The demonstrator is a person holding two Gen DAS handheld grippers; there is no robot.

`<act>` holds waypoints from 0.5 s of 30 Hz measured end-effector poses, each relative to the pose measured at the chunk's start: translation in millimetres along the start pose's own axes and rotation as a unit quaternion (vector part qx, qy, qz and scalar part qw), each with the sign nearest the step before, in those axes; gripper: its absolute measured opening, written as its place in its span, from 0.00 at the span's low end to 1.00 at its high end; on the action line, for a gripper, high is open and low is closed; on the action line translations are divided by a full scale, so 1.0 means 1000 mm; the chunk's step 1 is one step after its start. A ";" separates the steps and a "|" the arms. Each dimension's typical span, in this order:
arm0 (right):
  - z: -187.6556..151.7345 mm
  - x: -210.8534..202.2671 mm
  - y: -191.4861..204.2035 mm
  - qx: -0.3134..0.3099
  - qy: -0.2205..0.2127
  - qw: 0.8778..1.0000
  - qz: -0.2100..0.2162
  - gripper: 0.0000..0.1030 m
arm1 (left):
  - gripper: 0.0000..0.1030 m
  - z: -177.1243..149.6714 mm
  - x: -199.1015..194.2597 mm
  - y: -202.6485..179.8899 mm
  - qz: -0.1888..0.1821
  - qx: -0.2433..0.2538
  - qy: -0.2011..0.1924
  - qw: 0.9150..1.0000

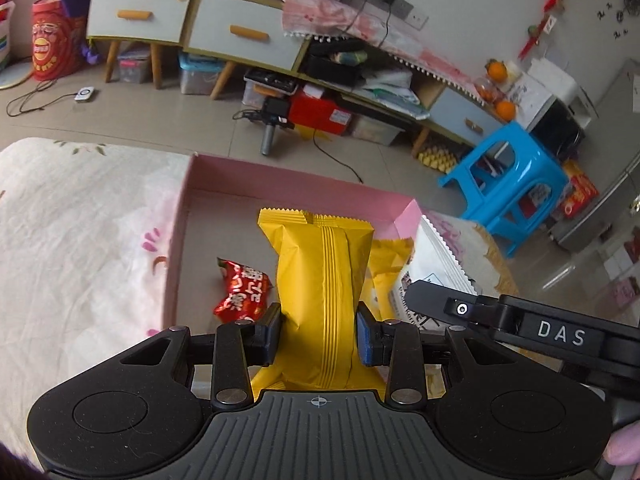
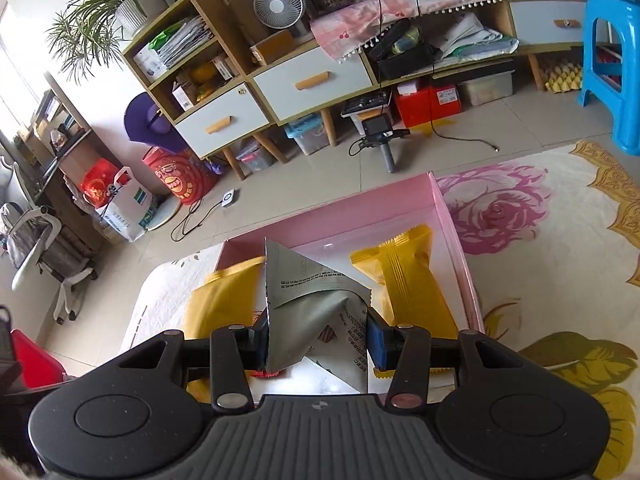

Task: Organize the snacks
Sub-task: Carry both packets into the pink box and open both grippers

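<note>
My left gripper is shut on a yellow snack packet and holds it over the pink box. A red snack packet lies on the box floor. A second yellow packet lies behind the held one. My right gripper is shut on a silver-white snack packet, folded and held above the pink box. In the right wrist view a yellow packet lies in the box at the right, and another yellow packet is blurred at the left. The right gripper's body shows in the left wrist view.
The box sits on a floral cloth, which also shows in the right wrist view. A blue plastic stool stands on the floor to the right. A cabinet with drawers, storage bins and cables lie beyond on the tiled floor.
</note>
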State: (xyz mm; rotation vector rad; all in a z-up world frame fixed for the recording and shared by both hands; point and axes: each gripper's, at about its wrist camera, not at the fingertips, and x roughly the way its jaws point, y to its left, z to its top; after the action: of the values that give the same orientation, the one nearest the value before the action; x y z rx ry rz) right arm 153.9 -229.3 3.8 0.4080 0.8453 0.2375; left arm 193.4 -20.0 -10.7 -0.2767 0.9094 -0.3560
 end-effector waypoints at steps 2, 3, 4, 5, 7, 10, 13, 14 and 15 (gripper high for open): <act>-0.001 0.006 -0.003 0.003 0.006 1.000 -0.005 0.35 | 0.33 -0.001 0.011 -0.003 0.010 0.007 0.010 1.000; -0.002 0.009 -0.004 0.007 0.010 1.000 -0.006 0.35 | 0.33 -0.001 0.015 -0.004 0.016 0.012 0.014 1.000; -0.002 0.011 -0.007 0.012 0.013 1.000 -0.006 0.35 | 0.33 -0.001 0.018 -0.005 0.022 0.018 0.016 0.999; -0.003 0.012 -0.008 0.016 0.014 1.000 -0.005 0.35 | 0.33 -0.001 0.021 -0.006 0.028 0.024 0.017 0.999; -0.003 0.014 -0.010 0.023 0.015 1.000 0.001 0.36 | 0.33 0.000 0.024 -0.006 0.031 0.023 0.016 0.999; -0.004 0.014 -0.011 0.022 0.014 1.000 0.001 0.36 | 0.33 0.006 0.029 -0.002 0.044 0.013 0.013 0.999; -0.004 0.015 -0.012 0.021 0.012 1.000 -0.001 0.36 | 0.33 0.011 0.036 0.005 0.068 0.013 0.010 0.998; -0.004 0.016 -0.014 0.023 0.011 1.000 -0.002 0.36 | 0.33 0.013 0.038 0.007 0.073 0.014 0.008 0.997; -0.003 0.018 -0.016 0.026 0.011 1.000 -0.004 0.36 | 0.33 0.013 0.039 0.010 0.077 0.012 0.006 0.997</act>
State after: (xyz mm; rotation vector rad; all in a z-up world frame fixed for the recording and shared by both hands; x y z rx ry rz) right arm 164.0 -236.3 -17.4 0.4523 0.8767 0.2138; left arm 228.1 -26.4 -34.9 -0.1805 0.9305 -0.2268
